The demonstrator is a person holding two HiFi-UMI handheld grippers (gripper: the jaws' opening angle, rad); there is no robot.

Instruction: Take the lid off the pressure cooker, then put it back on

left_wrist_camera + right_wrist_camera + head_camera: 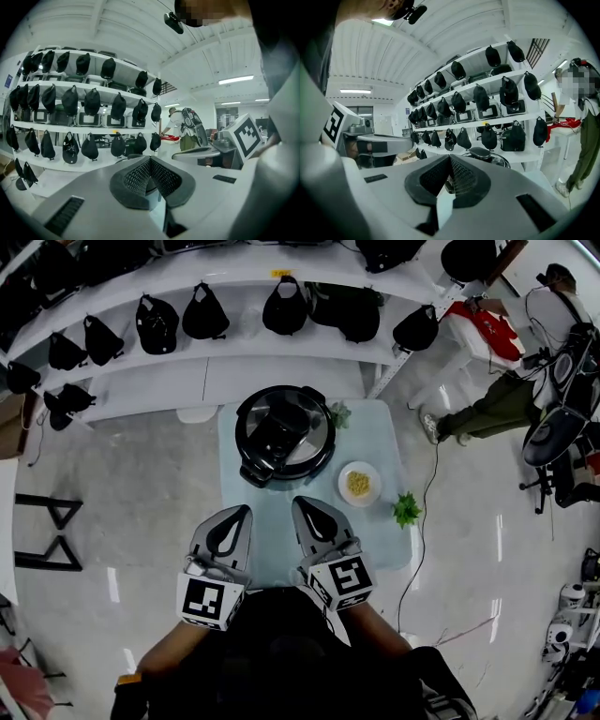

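Note:
The black and silver pressure cooker (pixel 284 434) stands at the far end of a small pale blue table (pixel 272 512), with its lid on top. Both grippers hover over the table's near end, short of the cooker and apart from it. My left gripper (pixel 247 509) is shut with nothing between its pads, as the left gripper view (pixel 150 160) also shows. Beside it, my right gripper (pixel 296 501) is shut and empty too. In the right gripper view the cooker (pixel 488 156) shows just beyond the closed jaw tips (pixel 450 158).
A small white plate (pixel 360 483) of yellow food and a green sprig (pixel 406 510) lie on the table's right side; another sprig (pixel 339 414) sits by the cooker. White shelves (pixel 234 371) hung with black caps stand behind. A person (pixel 487 409) is at the right.

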